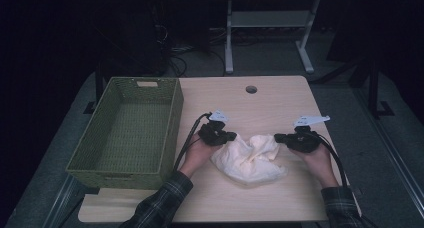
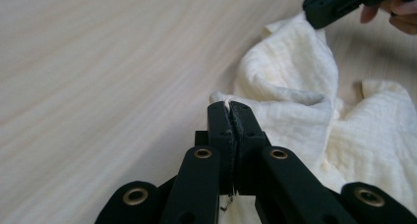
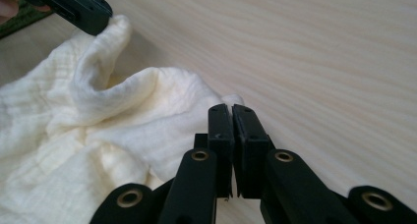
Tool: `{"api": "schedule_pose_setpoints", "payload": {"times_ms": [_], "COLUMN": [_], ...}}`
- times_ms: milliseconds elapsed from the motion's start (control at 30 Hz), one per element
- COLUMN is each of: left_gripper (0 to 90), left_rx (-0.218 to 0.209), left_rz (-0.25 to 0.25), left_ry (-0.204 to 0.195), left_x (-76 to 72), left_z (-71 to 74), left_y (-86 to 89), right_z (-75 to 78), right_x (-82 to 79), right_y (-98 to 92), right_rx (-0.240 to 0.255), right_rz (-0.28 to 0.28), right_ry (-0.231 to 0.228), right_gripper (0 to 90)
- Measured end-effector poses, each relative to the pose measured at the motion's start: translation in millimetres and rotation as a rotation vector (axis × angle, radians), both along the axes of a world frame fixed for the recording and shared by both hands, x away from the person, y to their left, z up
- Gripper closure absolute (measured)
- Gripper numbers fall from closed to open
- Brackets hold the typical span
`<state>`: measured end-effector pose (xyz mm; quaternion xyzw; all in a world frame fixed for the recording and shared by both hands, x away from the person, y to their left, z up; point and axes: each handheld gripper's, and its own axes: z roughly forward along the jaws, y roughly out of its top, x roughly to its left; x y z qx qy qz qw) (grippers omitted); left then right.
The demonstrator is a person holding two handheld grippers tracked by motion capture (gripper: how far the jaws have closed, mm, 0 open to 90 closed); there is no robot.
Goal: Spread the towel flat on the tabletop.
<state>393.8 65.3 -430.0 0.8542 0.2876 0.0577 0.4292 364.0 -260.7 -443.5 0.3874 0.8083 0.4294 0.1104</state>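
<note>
A crumpled cream cloth (image 1: 250, 158) lies on the light wooden table (image 1: 270, 108) between the person's two hands. My left gripper (image 1: 232, 136) is at the cloth's left edge, and its jaws (image 2: 230, 106) are shut on a fold of the cloth (image 2: 295, 76). My right gripper (image 1: 277, 137) is at the cloth's right edge. Its jaws (image 3: 231, 108) are shut, with a corner of the cloth (image 3: 98, 116) pinched at their tips. Each gripper view also shows the other gripper (image 2: 324, 8) (image 3: 88, 13) clamped on a raised corner of the cloth.
A green woven basket (image 1: 172, 123) with nothing in it stands on the table's left side, close to the left hand. A round cable hole (image 1: 251, 89) sits near the far edge. Beyond the table are a desk frame and cables on a dark floor.
</note>
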Motion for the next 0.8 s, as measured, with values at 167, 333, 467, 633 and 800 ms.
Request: {"api": "schedule_pose_setpoints", "payload": {"times_ms": [167,333,467,633,800], "left_gripper": [88.6,88.7,88.6,88.6,88.4], "left_rx": [-0.022,-0.001,0.026,0.066,0.11], "left_rz": [0.093,0.175,0.191,0.157,0.112], "left_ry": [-0.031,-0.026,0.012,0.064,0.115], "left_x": [1.2,4.4,3.1,-12.2,-29.4], "left_z": [5.5,4.7,-1.5,-9.7,-17.8], "left_y": [12.0,24.9,28.5,27.8,28.2], "right_z": [11.7,14.7,5.6,-3.7,-8.8], "right_x": [-2.0,-3.3,-5.4,-19.2,-36.8], "right_y": [-13.9,-31.5,-37.6,-32.0,-25.9], "right_rx": [0.011,0.008,0.004,-0.018,-0.054], "right_rz": [-0.051,-0.106,-0.115,-0.076,-0.035], "right_ry": [-0.031,-0.033,0.007,0.042,0.067], "right_gripper": [86.8,87.0,87.0,87.0,86.9]}}
